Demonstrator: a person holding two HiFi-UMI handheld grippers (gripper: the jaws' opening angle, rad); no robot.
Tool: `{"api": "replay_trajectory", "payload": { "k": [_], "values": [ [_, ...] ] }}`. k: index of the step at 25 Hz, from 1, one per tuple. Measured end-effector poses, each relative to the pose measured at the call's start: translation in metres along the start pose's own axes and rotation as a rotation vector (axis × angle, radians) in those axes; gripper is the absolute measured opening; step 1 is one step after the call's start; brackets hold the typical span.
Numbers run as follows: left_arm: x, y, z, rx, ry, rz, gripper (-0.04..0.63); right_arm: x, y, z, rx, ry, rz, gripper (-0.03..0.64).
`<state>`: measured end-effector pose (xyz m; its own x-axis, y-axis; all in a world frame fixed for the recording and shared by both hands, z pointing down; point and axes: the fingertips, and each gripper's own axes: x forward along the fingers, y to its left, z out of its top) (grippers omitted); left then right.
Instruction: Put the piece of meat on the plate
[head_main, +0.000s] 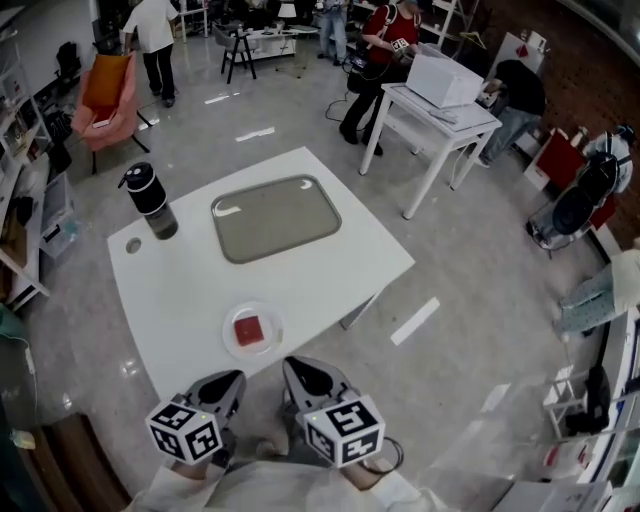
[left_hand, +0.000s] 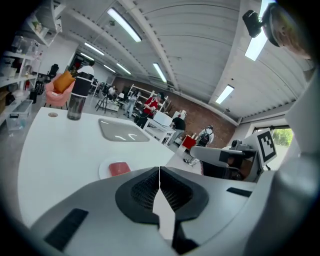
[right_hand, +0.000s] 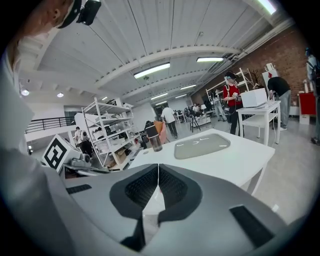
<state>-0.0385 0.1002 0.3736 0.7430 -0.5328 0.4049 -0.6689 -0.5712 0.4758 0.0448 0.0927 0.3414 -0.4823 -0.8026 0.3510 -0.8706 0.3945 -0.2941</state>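
A red square piece of meat (head_main: 247, 329) lies on a small white plate (head_main: 269, 315) near the front edge of the white table (head_main: 190, 285). In the left gripper view the meat (left_hand: 119, 168) and plate (left_hand: 104, 170) sit just beyond the jaws. My left gripper (head_main: 229, 381) is held low at the table's front edge, below the plate, shut with nothing in it (left_hand: 159, 171). My right gripper (head_main: 297, 372) is beside it, to the right of the plate, also shut and empty (right_hand: 158, 167).
A grey tray (head_main: 275, 216) lies at the table's far middle and a dark bottle (head_main: 151, 201) stands at the far left. A second white table (head_main: 437, 110) and several people are farther back. Shelves line the left wall.
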Motion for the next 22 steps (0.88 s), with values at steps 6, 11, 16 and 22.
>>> {"api": "replay_trajectory", "payload": {
  "k": [6,11,16,22],
  "values": [
    [0.039,0.018,0.044,0.001,-0.04,0.073,0.012,0.035,-0.053,0.033,-0.012,0.001,0.043,0.015],
    [0.06,0.031,0.061,-0.028,-0.075,0.121,0.012,0.054,-0.071,0.045,-0.052,0.033,0.096,0.015],
    [0.079,0.028,0.064,-0.051,-0.073,0.12,0.012,0.068,-0.086,0.047,-0.048,0.06,0.12,0.015],
    [0.081,0.034,0.07,-0.056,-0.056,0.1,0.012,0.084,-0.081,0.041,-0.03,0.088,0.141,0.015]
  ]
}}
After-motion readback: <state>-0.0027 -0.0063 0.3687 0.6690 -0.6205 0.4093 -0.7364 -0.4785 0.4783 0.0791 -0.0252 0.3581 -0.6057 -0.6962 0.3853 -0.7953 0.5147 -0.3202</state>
